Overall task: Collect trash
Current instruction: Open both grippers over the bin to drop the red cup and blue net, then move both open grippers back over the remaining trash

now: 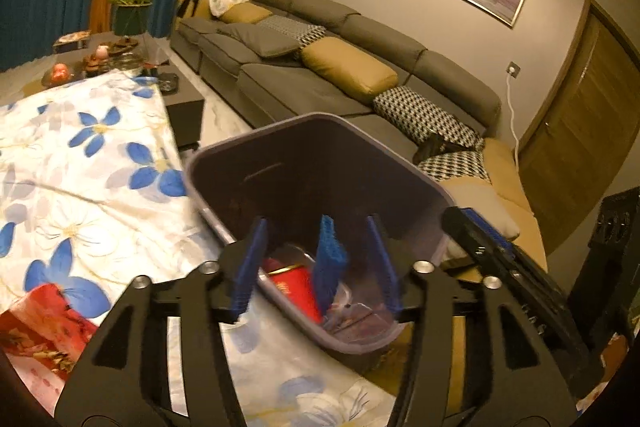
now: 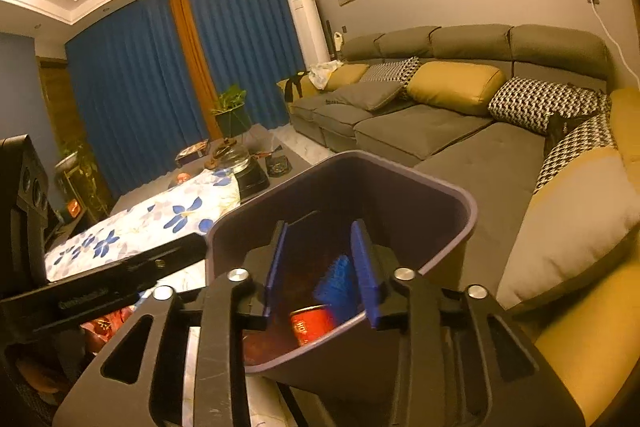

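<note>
A: So, in the left wrist view, where is the trash?

B: Inside a dark purple bin (image 1: 320,195), a rounded-rectangular tub with a paler rim, which sits just off the right edge of a table covered by a white cloth with blue flowers (image 1: 92,163). At the bottom lies a red can (image 1: 294,287) with a gold rim, and beside it a bright blue bristly scrap (image 1: 330,259) standing on edge. Some crumpled wrappers lie under them, too blurred to name.

A: And the left gripper?

B: The left gripper (image 1: 320,267) hangs over the bin's near rim, its blue-padded fingers spread wide with nothing between them. At the right edge, the right gripper (image 1: 496,259) shows only as a black side bar with a blue strip; its fingers cannot be made out here. A red printed packet (image 1: 44,327) lies at the table's near left corner, cut off by the frame.

A: Now the right wrist view?

B: The same bin (image 2: 420,187) fills the centre, tilted in the fisheye. The red can (image 2: 312,323) lies at the bottom, the blue scrap (image 2: 338,287) just above it. The right gripper (image 2: 322,279) is parted, empty, over the opening. The left gripper (image 2: 120,275) crosses the left side as a dark bar. A grey sofa (image 2: 440,131) stands behind.
</note>
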Demonstrator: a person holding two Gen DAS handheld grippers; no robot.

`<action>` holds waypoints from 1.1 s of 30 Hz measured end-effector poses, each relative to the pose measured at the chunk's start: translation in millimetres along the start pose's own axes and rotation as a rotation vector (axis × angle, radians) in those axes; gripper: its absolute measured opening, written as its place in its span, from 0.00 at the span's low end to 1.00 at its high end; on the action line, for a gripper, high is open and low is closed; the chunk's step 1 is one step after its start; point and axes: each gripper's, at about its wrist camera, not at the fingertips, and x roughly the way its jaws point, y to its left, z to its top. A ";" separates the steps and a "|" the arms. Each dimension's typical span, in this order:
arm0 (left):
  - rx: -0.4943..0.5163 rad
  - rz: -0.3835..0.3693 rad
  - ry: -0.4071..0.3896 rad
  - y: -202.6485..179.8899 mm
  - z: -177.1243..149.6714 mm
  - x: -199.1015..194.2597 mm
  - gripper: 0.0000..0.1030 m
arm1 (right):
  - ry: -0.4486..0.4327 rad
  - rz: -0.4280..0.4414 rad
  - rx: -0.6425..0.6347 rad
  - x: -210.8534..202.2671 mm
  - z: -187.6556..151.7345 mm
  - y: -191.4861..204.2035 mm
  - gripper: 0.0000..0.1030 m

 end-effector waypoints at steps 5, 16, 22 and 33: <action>0.003 0.079 -0.072 9.6 -10.1 -35.2 0.74 | -0.043 -0.044 -0.030 -21.0 -4.3 2.1 0.62; -0.048 0.299 -0.220 41.4 -61.8 -148.3 0.89 | -0.124 -0.076 -0.137 -72.8 -27.7 41.1 0.80; -0.044 0.450 -0.264 60.4 -99.8 -204.7 0.89 | -0.120 -0.048 -0.193 -91.0 -46.4 75.9 0.81; -0.095 0.609 -0.281 108.6 -156.0 -281.8 0.89 | -0.089 0.051 -0.253 -111.3 -79.6 142.5 0.81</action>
